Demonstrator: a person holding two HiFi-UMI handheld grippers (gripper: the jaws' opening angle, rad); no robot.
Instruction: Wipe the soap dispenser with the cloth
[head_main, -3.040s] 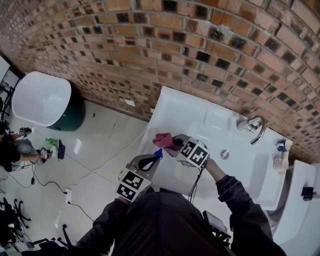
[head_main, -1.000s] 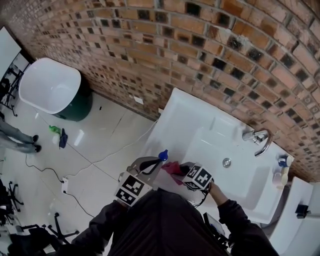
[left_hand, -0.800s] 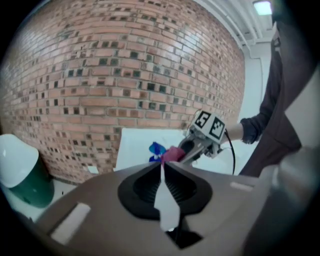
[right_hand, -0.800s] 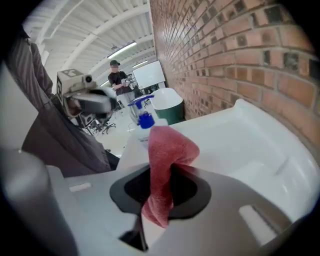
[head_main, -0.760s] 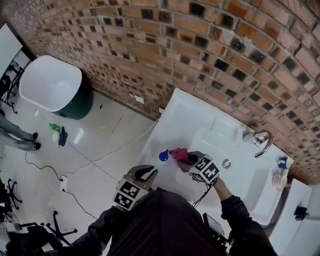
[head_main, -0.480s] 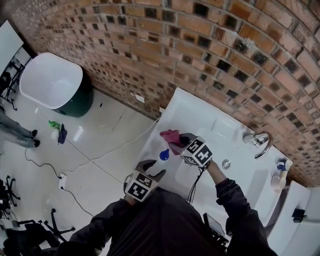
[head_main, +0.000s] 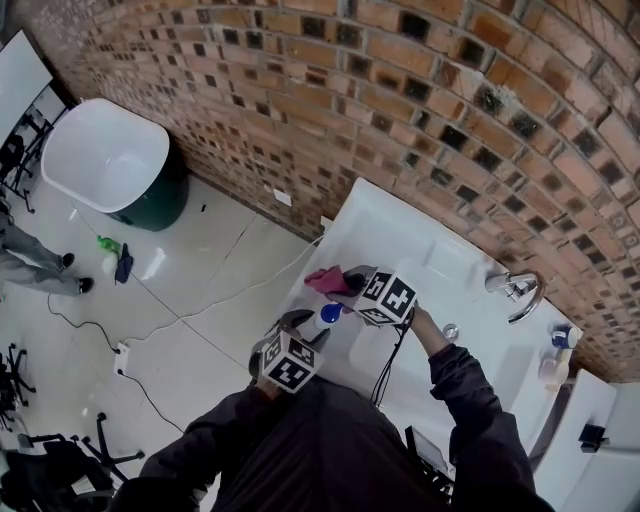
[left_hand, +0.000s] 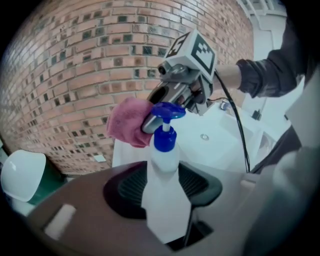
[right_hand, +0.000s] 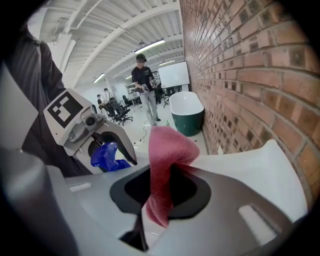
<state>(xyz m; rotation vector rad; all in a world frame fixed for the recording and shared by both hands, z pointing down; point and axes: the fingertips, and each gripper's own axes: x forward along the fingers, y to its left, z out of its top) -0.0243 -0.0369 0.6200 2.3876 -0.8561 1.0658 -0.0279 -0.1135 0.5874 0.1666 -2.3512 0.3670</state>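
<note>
One soap dispenser (head_main: 327, 315), a white bottle with a blue pump, stands at the near left edge of the single white sink (head_main: 440, 250). The left gripper (head_main: 305, 325) has its jaws wide and closing, with the bottle's body standing between the pads. The right gripper (head_main: 352, 283) is clamped on the one pink cloth (right_hand: 167, 150), whose folded top rises above the jaws. It holds the cloth up just beside the pump head, and whether the two touch cannot be made out. One tap (head_main: 515, 290) sits at the sink's back by the brick wall (head_main: 400, 90). One white tub (head_main: 105, 160) stands on the floor.
</note>
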